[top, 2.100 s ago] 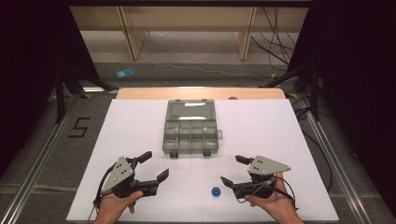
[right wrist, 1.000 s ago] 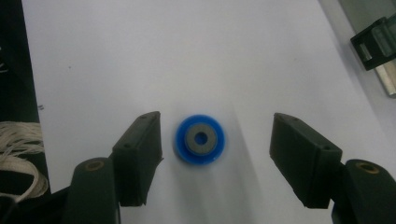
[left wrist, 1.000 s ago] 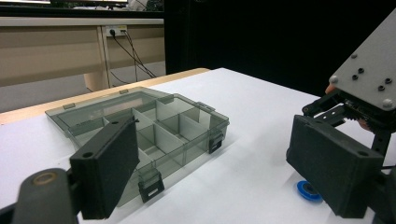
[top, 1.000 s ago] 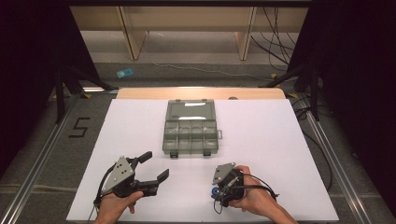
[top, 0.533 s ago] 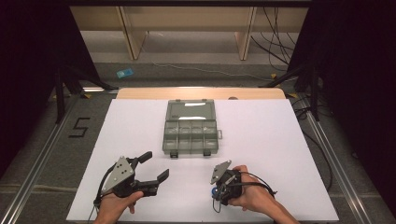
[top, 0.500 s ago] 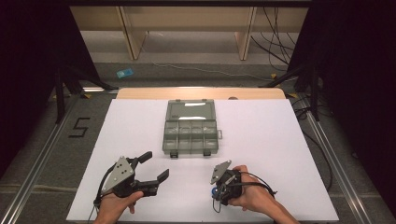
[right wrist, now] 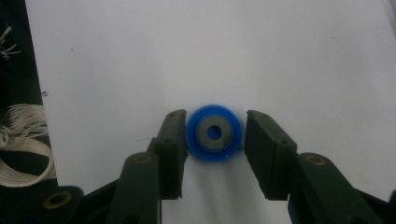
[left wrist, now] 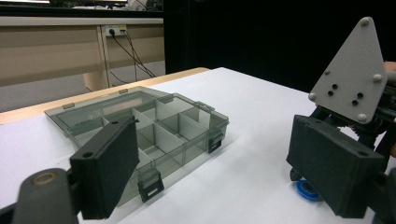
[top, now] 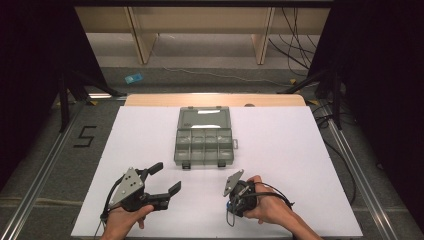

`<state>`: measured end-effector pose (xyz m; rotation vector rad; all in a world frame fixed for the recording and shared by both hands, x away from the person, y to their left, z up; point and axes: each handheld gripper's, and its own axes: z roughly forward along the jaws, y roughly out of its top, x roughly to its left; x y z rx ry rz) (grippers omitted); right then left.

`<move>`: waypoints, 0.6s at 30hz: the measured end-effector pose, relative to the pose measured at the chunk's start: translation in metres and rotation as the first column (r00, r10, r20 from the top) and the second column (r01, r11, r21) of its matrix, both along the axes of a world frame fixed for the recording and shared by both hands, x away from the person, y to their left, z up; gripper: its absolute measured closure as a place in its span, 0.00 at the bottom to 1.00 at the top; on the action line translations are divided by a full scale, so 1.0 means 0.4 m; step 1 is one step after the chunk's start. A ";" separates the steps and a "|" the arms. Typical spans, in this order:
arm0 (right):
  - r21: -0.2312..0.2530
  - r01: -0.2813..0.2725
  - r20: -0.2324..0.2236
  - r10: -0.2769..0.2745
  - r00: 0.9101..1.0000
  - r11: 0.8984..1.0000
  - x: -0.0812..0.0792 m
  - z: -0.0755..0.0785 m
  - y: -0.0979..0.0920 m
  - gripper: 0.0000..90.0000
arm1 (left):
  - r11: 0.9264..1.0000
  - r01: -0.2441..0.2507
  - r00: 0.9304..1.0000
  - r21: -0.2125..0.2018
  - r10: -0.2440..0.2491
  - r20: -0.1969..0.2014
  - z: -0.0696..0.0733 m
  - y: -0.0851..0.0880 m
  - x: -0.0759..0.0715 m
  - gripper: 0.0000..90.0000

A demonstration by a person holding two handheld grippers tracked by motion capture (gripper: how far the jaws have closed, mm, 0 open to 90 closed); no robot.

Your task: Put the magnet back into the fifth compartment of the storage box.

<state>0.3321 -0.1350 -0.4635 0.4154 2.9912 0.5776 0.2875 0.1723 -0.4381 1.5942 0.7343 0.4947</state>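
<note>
A small blue ring [right wrist: 214, 133] with a grey core lies flat on the white table [top: 280, 150]. My right gripper [right wrist: 214, 140] points down over it; its jaws have just been closing and both pads now touch the ring's sides. In the high view the right gripper [top: 232, 201] stands near the front edge, right of centre. The left gripper view shows the ring [left wrist: 308, 190] under that gripper's grey plate. My left gripper [top: 167, 177] rests at the front left, open and with nothing between its fingers [left wrist: 109, 163].
A clear grey compartment box [top: 204, 145] lies open in the middle of the table, lid folded back; it also appears in the left gripper view [left wrist: 154, 135]. Frayed white cloth [right wrist: 21, 140] hangs at the table's edge. A wooden strip [top: 215, 99] borders the far side.
The right gripper has swung left from its resting place and tipped down over the blue ring, which it now covers in the high view. The left gripper has stayed still.
</note>
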 end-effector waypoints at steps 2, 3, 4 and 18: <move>-0.004 -0.016 -0.008 0.016 1.000 1.000 0.003 0.001 0.001 0.69 | 1.000 0.000 1.000 0.000 0.000 0.000 0.000 0.000 0.000 0.18; -0.006 -0.015 -0.008 0.015 1.000 1.000 0.004 0.001 0.002 0.69 | 1.000 0.000 1.000 0.000 0.000 0.000 0.000 0.000 0.000 0.18; -0.004 -0.014 -0.009 0.014 1.000 1.000 0.003 0.001 0.003 0.69 | 1.000 0.000 1.000 0.000 0.000 0.000 0.000 0.000 0.000 0.18; 0.009 -0.008 0.025 0.008 1.000 1.000 0.005 0.024 0.001 0.69 | 1.000 0.000 1.000 -0.002 0.000 0.003 0.001 0.000 0.000 0.18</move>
